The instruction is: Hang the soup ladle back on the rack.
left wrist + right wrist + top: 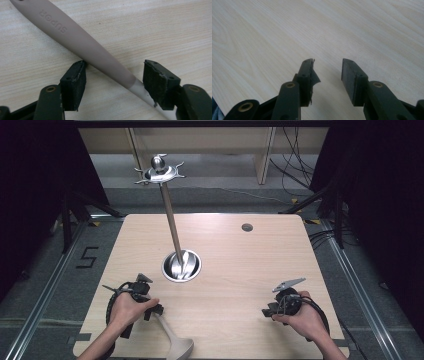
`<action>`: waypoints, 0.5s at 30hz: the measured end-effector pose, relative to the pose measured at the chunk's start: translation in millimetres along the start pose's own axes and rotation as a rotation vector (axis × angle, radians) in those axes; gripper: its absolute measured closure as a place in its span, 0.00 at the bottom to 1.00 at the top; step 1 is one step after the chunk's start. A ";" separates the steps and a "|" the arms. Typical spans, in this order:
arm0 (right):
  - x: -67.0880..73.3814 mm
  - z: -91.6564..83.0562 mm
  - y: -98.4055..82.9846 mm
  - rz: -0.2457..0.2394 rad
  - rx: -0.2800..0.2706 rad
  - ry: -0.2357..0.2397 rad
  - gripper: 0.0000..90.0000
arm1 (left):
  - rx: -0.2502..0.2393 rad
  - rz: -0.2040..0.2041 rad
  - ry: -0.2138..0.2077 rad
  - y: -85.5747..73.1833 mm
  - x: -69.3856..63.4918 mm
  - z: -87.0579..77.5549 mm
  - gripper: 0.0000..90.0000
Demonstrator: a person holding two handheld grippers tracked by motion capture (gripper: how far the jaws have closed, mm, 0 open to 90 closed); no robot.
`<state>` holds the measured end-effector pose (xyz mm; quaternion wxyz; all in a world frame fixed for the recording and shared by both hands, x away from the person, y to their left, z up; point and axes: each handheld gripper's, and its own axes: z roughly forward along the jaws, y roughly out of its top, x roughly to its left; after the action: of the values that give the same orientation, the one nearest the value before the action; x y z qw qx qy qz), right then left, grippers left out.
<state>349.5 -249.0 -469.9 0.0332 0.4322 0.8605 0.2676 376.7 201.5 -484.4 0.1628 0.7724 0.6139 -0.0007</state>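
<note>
A kitchen utensil (pixel 174 341) lies flat at the table's front left, its wide head at the front edge. In the left gripper view its taupe handle (pixel 82 45), with raised lettering, runs slantwise between the jaws and turns whitish near the right pad. My left gripper (pixel 115 72) is open around the handle; its left pad's tip (pixel 81 65) is at the handle's side, and I cannot tell if it touches. In the high view, a hand holds this left gripper (pixel 159 310) low over the utensil. My right gripper (pixel 328 62) is open over bare wood, near the front right (pixel 265 311).
A metal stand rises from a round shiny base (pixel 181 265) at the table's middle; its slim pole (pixel 170 217) leans back to a hooked top (pixel 159 171). A small dark hole (pixel 247 227) sits at the back right of the wooden table (pixel 235 270).
</note>
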 end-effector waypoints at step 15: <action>-5.5 -1.2 -0.3 -0.041 -0.020 -0.005 0.69 | 0.143 0.124 -0.018 9.2 2.6 -3.5 0.67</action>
<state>352.4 -253.8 -470.0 0.0453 0.4147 0.8665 0.2741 385.3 203.1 -479.3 0.1126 0.8186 0.5617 -0.0411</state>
